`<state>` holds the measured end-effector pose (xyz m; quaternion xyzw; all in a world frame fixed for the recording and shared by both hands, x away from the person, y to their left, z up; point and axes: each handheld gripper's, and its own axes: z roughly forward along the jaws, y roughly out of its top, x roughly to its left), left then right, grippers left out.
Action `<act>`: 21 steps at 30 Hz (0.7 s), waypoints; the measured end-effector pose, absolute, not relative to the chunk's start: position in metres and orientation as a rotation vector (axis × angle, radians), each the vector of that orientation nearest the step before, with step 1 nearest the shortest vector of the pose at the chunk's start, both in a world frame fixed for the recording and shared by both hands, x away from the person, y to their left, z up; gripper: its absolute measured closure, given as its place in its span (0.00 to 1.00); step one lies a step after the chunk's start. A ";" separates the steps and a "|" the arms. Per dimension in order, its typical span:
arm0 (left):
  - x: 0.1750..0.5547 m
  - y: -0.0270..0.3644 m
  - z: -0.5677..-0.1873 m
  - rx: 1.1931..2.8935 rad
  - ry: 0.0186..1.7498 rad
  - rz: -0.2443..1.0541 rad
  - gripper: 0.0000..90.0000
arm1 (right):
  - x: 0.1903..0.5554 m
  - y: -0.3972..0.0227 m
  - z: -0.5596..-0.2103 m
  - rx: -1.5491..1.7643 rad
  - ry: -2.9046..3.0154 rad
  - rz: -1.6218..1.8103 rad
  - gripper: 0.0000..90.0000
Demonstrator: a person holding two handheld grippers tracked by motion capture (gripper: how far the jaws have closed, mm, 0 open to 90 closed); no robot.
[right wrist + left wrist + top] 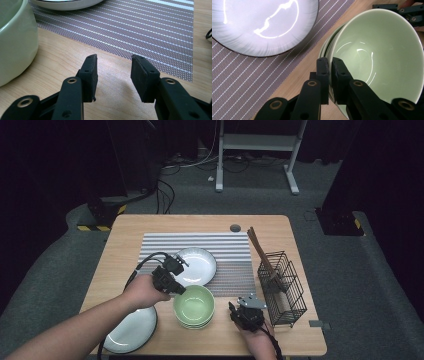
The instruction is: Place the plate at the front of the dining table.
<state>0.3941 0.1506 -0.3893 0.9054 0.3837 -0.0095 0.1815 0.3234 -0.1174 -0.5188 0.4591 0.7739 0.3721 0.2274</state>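
While the top green bowl (pixel 377 57) of a small stack sits on the wooden table (pixel 125 237) at six o'clock from the white plate (pixel 197 264), the left gripper (pixel 329 62) pinches its rim, one jaw inside and one outside. At three o'clock from the bowls, the right gripper (pixel 113 61) hovers with jaws parted, holding nothing, over bare wood beside the striped placemat (pixel 150 27).

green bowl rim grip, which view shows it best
The left gripper view: the left hand-held gripper pinches the top green bowl at its rim. The high view shows the stack small; the right gripper view shows just its outer wall.
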 end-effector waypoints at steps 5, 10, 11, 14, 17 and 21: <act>0.395 0.152 -0.389 2.540 1.086 -0.043 0.87 | 0.324 -0.117 -0.519 1.269 2.132 1.027 0.63; 0.395 0.151 -0.392 2.555 1.091 -0.036 0.87 | 0.323 -0.117 -0.519 1.267 2.134 1.026 0.63; 0.396 0.150 -0.393 2.559 1.091 -0.035 0.87 | 0.323 -0.117 -0.519 1.267 2.134 1.027 0.63; 0.395 0.149 -0.396 2.571 1.089 -0.030 0.89 | 0.323 -0.118 -0.519 1.268 2.132 1.030 0.63; 0.395 0.147 -0.397 2.578 1.088 -0.027 0.92 | 0.324 -0.118 -0.519 1.273 2.133 1.033 0.63; 0.395 0.146 -0.398 2.584 1.088 -0.018 0.93 | 0.323 -0.118 -0.519 1.272 2.133 1.033 0.63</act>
